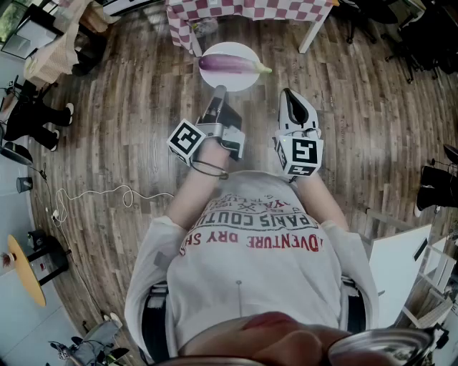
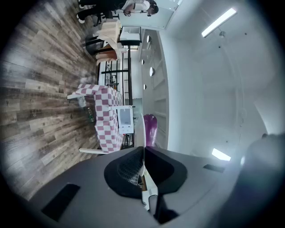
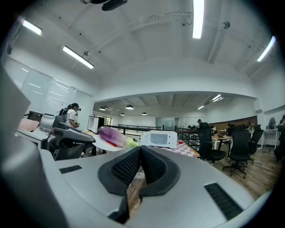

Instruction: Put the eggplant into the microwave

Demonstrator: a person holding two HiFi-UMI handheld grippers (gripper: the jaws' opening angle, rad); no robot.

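A purple eggplant point(image 1: 232, 64) lies on a white plate point(image 1: 230, 84) held out over the wooden floor. My left gripper point(image 1: 217, 93) is shut on the plate's near rim. In the left gripper view the plate point(image 2: 141, 133) shows edge-on between the jaws of the left gripper point(image 2: 143, 153), with the eggplant point(image 2: 150, 128) beyond. The white microwave point(image 2: 124, 119) stands on a red-checked table point(image 2: 104, 120) ahead. My right gripper point(image 1: 295, 96) hovers beside the plate, shut and empty. Its own view, past the right gripper point(image 3: 140, 151), shows the eggplant point(image 3: 113, 136), the plate point(image 3: 102, 146) and the microwave point(image 3: 160, 139).
The checked table point(image 1: 243, 8) lies just beyond the plate. Black office chairs point(image 3: 209, 144) stand right of the table. A white cable point(image 1: 107, 194) trails on the floor at left. A person point(image 3: 71, 113) stands far off. White shelving point(image 1: 401, 264) is at lower right.
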